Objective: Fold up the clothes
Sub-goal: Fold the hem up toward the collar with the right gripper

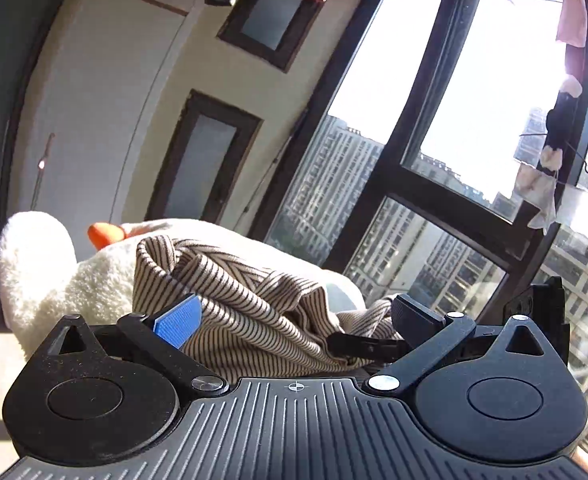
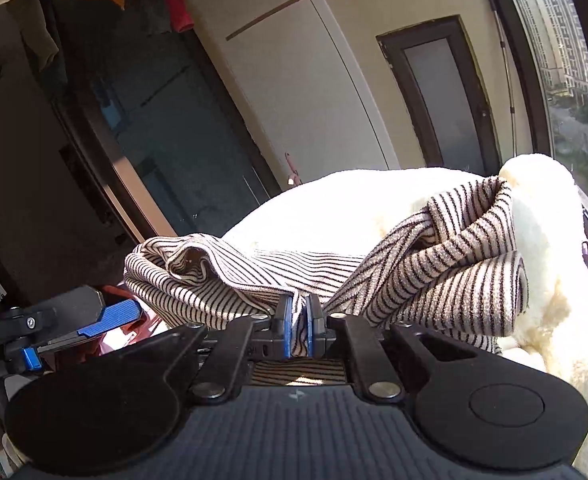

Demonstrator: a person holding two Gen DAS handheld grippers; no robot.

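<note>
One striped garment (image 2: 434,264), two grippers: right gripper (image 2: 299,328) pinching, left gripper (image 1: 294,320) agape.

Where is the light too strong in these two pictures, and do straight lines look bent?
Left wrist view: the sky behind the window is blown out white, and its dark frame curves. Right wrist view: sun washes out the white plush surface behind the striped garment; the door frame bows, and the left side is dim.

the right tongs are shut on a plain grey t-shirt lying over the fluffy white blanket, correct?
Not quite: the right wrist view shows the right tongs shut on a cream knit garment with thin dark stripes, not a plain grey t-shirt. It does lie over the fluffy white blanket.
</note>
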